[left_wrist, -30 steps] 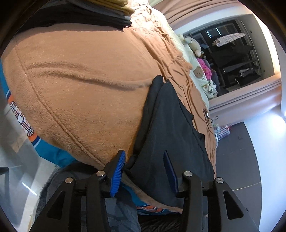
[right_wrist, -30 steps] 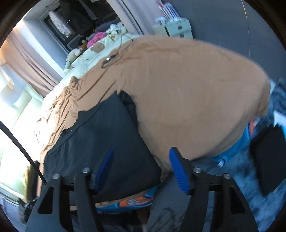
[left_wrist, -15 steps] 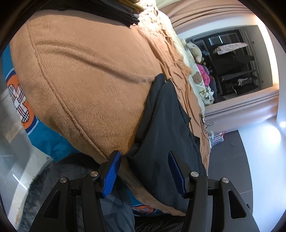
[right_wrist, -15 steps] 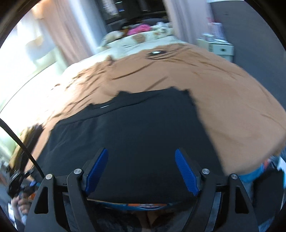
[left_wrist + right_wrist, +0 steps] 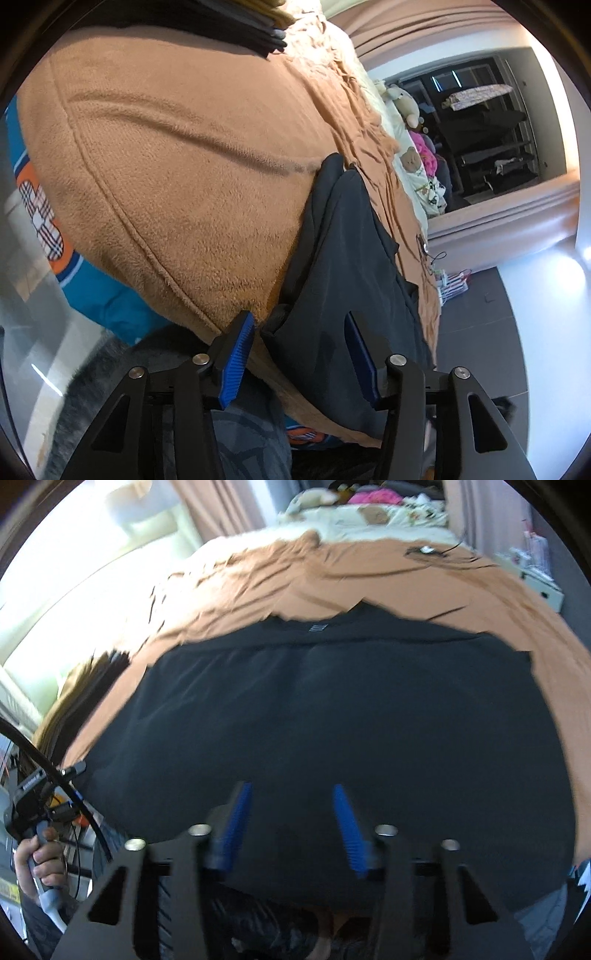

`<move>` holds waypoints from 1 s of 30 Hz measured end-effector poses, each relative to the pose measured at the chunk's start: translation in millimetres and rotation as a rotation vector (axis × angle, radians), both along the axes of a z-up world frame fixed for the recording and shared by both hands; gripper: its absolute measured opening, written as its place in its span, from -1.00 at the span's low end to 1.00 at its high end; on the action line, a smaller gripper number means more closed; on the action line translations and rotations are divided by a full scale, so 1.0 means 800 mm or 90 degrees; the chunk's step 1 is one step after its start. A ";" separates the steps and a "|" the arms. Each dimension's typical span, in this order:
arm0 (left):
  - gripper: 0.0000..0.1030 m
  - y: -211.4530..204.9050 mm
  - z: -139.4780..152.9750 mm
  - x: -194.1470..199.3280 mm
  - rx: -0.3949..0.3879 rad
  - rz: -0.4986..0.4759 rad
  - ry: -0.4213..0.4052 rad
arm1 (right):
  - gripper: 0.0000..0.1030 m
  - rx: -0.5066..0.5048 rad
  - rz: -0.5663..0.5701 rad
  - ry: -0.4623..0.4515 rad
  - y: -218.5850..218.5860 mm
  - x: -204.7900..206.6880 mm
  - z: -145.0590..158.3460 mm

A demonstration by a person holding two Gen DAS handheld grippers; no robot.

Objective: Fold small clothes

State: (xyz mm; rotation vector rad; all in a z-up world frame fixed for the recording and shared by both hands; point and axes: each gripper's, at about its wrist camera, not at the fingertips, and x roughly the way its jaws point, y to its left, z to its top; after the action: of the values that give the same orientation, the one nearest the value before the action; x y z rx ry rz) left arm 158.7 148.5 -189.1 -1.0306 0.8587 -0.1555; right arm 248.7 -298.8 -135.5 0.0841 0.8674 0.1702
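A black garment (image 5: pixel 332 709) lies spread flat on the brown blanket (image 5: pixel 258 576), its collar tag (image 5: pixel 317 627) at the far side. My right gripper (image 5: pixel 291 812) hovers over the middle of its near hem. The jaws are closing with black cloth under and between the blue pads (image 5: pixel 236 819), and no pinch shows in the blurred view. In the left wrist view the same garment (image 5: pixel 343 258) is seen edge-on. My left gripper (image 5: pixel 299 350) straddles its near left corner, jaws closing a little, pads (image 5: pixel 238 354) apart from the cloth.
A stack of folded clothes (image 5: pixel 236 18) sits on the blanket (image 5: pixel 166 166) beyond the left gripper. Plush toys and pillows (image 5: pixel 406 107) crowd the bed's head. A cable (image 5: pixel 428 550) lies on the far blanket. A person's hand (image 5: pixel 40 864) holds the left gripper's handle.
The right gripper swept sideways from the bed's corner to the middle of the garment's near hem, rolled level, and its jaws narrowed. The left gripper stayed at the corner.
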 end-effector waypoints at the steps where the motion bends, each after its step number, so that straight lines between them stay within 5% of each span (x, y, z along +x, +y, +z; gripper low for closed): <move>1: 0.01 0.001 0.001 0.001 0.000 0.002 0.002 | -0.39 -0.009 0.001 0.011 0.005 0.011 -0.004; 4: -0.02 0.003 0.002 0.005 -0.002 0.003 0.013 | -0.55 -0.028 -0.002 0.040 0.018 0.045 -0.015; 30: -0.15 0.004 -0.005 0.032 -0.020 0.062 0.082 | -0.61 -0.084 -0.097 0.076 0.026 0.315 -0.038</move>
State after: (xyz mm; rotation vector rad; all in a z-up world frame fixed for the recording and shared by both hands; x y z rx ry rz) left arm 184.4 151.5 -193.2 -1.1186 0.9226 -0.0214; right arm 500.8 -278.1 -165.9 0.0362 0.9858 -0.0348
